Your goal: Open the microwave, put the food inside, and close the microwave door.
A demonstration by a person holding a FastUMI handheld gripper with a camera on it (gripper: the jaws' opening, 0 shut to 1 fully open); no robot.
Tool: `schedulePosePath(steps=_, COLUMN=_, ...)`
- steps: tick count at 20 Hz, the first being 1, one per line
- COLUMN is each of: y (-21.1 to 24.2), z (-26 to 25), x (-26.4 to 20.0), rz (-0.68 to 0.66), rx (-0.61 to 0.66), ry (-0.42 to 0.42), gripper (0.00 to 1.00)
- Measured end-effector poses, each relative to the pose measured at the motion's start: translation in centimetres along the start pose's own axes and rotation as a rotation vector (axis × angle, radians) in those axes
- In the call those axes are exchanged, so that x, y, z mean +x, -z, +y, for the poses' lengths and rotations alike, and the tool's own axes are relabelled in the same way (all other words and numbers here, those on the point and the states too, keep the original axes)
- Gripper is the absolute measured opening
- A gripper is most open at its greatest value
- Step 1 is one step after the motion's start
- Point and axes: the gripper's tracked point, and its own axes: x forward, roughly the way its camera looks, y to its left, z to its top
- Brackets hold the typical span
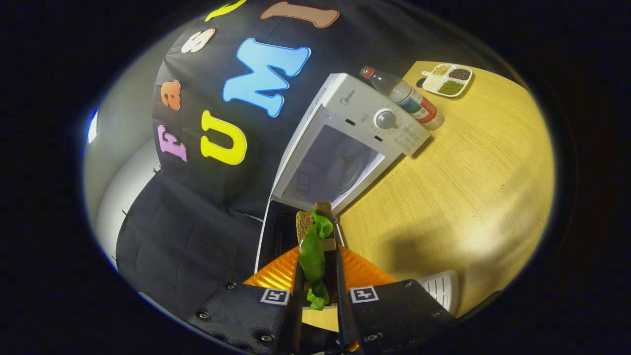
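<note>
1. Two fingers of your gripper (pixel 319 291) are clamped on the sandwich (pixel 315 246), one pressing each flat side, so the food stands on edge between them.
2. From the fingertips, the sandwich runs toward 12 o'clock: brown bread slices show at its far end, and a green lettuce leaf (pixel 314 259) hangs along the near edge between the fingers.
3. You hold the food right at the microwave (pixel 355 138), with its far end reaching the lower edge of the open cavity.
4. The microwave door (pixel 278 231) is swung open; it lies just at 11 o'clock of the fingertips, its dark inner face turned toward you.
5. Through the opening at 12 to 1 o'clock you see the pale inside of the oven; the round dial (pixel 386 119) sits on the control panel farther out at 1 o'clock.
6. Beyond the microwave, still at 1 o'clock, a clear bottle (pixel 406 98) with a red cap lies touching or just beside the oven's far end.
7. Farther out at 1 o'clock, a white divided tray (pixel 447 79) holds three kinds of grains or beans.
8. All of this rests on the wooden table (pixel 468 197), which spreads from 1 to 3 o'clock of your fingers.
</note>
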Motion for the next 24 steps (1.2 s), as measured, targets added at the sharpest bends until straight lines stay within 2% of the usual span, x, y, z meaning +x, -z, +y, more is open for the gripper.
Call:
schedulePosePath(steps=18, y=-6.5, z=-1.2, x=15.3, rz=-0.243, rx=0.077, ry=-0.011, gripper=0.30)
schedulePosePath(steps=24, y=-9.1, z=-1.8, x=19.6, rz=-0.346, rx=0.067, ry=-0.019, gripper=0.30)
